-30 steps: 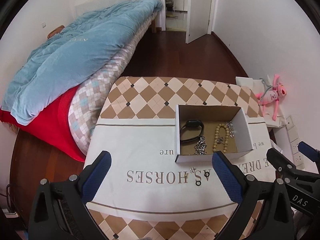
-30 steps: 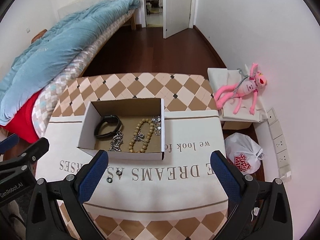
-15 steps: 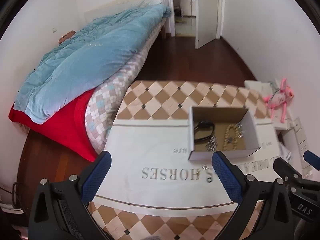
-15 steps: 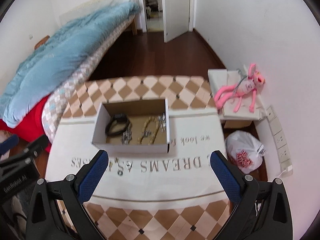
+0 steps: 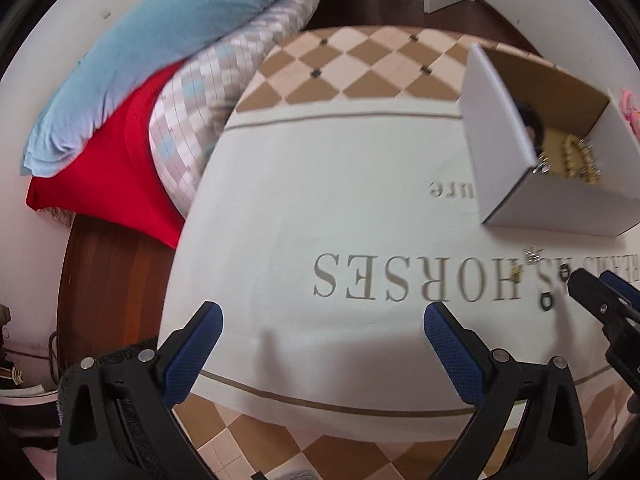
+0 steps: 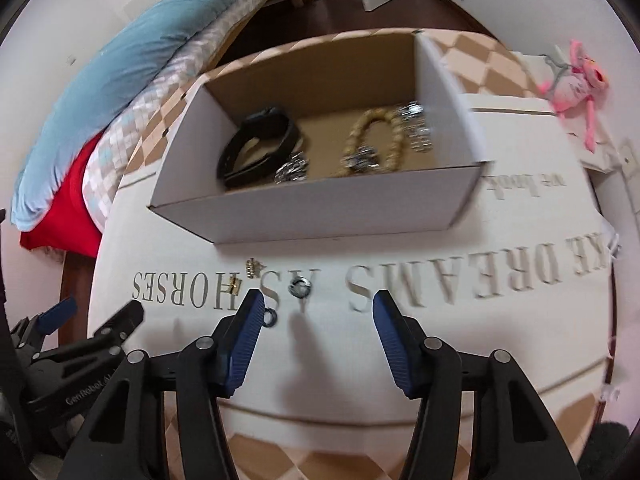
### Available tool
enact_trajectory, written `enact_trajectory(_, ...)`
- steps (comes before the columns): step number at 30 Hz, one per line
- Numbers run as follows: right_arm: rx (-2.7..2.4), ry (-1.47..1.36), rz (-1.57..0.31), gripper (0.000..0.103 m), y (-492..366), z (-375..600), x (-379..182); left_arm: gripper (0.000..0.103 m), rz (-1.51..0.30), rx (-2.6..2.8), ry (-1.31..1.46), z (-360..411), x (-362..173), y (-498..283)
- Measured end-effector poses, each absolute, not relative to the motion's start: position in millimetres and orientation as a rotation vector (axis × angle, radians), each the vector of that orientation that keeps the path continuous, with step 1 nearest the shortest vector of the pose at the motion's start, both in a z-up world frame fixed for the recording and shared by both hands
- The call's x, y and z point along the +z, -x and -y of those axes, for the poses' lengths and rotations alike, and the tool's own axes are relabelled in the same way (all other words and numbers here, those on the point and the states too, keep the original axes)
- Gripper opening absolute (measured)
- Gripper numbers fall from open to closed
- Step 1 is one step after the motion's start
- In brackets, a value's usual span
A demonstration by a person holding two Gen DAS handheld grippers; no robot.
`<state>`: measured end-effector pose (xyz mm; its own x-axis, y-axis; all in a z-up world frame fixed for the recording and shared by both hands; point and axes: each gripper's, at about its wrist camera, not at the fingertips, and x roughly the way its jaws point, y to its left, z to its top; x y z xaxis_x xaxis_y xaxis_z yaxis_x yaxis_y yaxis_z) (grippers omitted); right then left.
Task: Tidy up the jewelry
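Note:
A white cardboard box (image 6: 320,208) stands on the cloth-covered table (image 6: 440,340) and holds a black band (image 6: 260,146), a wooden bead bracelet (image 6: 376,140) and silver chains (image 6: 292,170). Loose small pieces lie in front of it: a silver ring (image 6: 300,287), a dark ring (image 6: 271,317), a gold piece (image 6: 233,285) and a small silver piece (image 6: 253,268). My right gripper (image 6: 318,320) is open, low over the cloth just before the rings. My left gripper (image 5: 320,336) is open and empty, left of the box (image 5: 520,160); the rings (image 5: 546,303) lie to its right.
A bed with a blue duvet (image 5: 152,52) and a red cover (image 5: 108,172) borders the table's left side. A pink plush toy (image 6: 576,84) lies on a low white stand at the right. The right gripper's tip (image 5: 600,304) shows in the left wrist view.
Both grippers have dropped down close to the table. The right gripper has narrowed its opening and come up to the loose rings. The left one has swung left.

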<state>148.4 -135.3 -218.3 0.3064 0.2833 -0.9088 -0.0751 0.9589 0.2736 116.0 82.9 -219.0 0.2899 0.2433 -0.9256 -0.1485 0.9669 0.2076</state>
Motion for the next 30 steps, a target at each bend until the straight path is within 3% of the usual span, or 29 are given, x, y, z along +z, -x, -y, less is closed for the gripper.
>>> enact_trajectory(3,0.243,-0.152,-1.237,0.058,-152,122,-226,0.103,-1.260,0.260,-0.088,-85,-226,-118)
enact_trajectory(6,0.224,-0.042,-1.201,0.043,-149,105,-229,0.103,-1.264,0.258,-0.084,-87,-228,-120)
enact_trajectory(8,0.204,0.033,-1.181,0.013,-147,96,-230,0.103,-1.265,0.255,-0.091,-85,-228,-121)
enact_trajectory(22,0.097,-0.092,-1.172,0.013,-130,155,-223,0.100,-1.240,0.015,-0.049,-20,-224,-135)
enact_trajectory(27,0.044,-0.139,-1.180,0.013,-124,191,-225,0.060,-1.257,-0.036,-0.085,4,-231,-142)
enact_trajectory(30,0.028,-0.148,-1.181,0.013,-123,197,-226,0.050,-1.245,-0.049,-0.093,11,-230,-137)
